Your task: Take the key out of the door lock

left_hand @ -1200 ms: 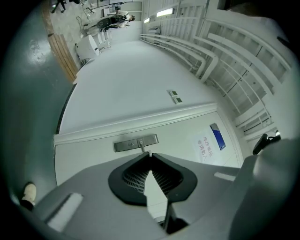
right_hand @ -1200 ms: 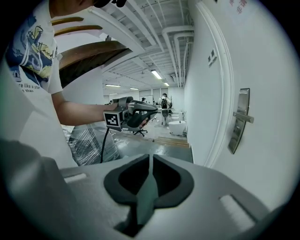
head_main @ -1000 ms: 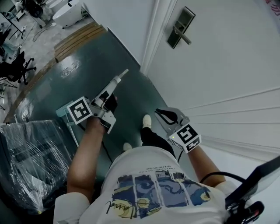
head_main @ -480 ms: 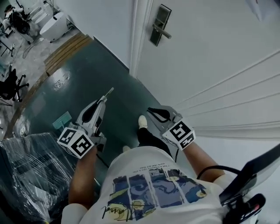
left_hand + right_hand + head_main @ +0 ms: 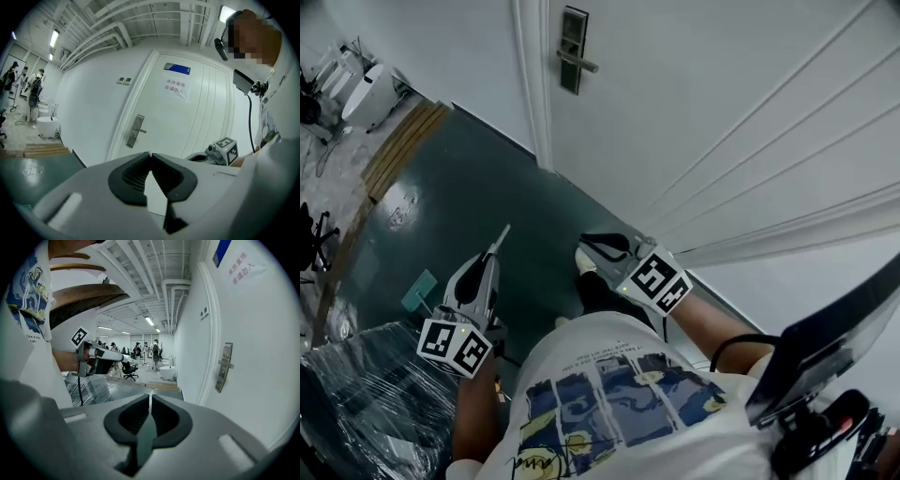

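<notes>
Starting at the far left, a plastic-wrapped bundle (image 5: 352,412) lay on the dark green floor (image 5: 459,206), behind and to the left of the left gripper (image 5: 501,238). That gripper was held low beside the person and pointed up the floor toward the wall. Its fingers were drawn right in: the black pads (image 5: 133,171) met at their tips with only a wedge of gap behind them. A tiny pale speck sat right where they touched, too small to name. Ahead of those tips and up to their right, well apart, stood the door lock (image 5: 572,49), a dark upright plate with a lever handle (image 5: 581,65) sticking out to the right. The key could not be made out at that size, on the plate or anywhere else. Up and to the right of the lock in the left gripper view, a paper notice (image 5: 174,87) was stuck to the white door (image 5: 741,112). Moving right, the right gripper (image 5: 589,246) hovered low just in front of the person's body, its tips aimed leftward toward the left gripper, near it but apart. Its fingers (image 5: 164,420) were closed too, with just a hairline slit between the pads and nothing in it. From those tips the lock lay well ahead and off to the right, seen at a slant against the door. Farther right, behind the right gripper's marker cube (image 5: 657,279), a black panel (image 5: 820,352) hung at the person's side.
</notes>
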`<state>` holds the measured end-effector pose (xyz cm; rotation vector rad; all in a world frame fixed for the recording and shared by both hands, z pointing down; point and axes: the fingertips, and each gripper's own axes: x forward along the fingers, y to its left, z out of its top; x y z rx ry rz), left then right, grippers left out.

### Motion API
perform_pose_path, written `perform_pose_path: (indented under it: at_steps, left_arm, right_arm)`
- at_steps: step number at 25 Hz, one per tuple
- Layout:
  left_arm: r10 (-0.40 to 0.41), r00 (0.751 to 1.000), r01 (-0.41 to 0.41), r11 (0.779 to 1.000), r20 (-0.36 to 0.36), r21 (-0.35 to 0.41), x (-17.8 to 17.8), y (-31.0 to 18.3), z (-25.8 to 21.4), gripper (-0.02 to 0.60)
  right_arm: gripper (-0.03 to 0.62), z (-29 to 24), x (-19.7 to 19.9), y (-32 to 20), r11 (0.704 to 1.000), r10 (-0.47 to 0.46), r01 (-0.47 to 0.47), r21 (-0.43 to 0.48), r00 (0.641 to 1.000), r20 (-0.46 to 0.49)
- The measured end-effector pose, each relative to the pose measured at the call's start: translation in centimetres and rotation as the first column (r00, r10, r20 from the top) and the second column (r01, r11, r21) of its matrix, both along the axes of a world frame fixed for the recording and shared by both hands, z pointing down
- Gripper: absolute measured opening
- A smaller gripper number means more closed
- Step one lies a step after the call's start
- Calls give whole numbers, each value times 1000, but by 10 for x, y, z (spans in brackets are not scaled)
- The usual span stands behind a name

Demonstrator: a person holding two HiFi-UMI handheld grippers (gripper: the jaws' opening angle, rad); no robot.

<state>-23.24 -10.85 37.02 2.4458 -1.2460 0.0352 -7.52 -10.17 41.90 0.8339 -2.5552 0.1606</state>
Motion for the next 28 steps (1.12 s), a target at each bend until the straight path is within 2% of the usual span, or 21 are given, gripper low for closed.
perform_pose_path:
  at_steps: [14,28]
  left_arm:
    - [50,998,-51,999,36,5,12,23,2,25]
    - [49,998,-48,999,43,-17,7,26,13,25]
  right_arm:
    - [14,-11,2,21,1000,15,-16,25,1000,12]
    - [9,-6,-3,24,1000,15,-15,22,1000,10]
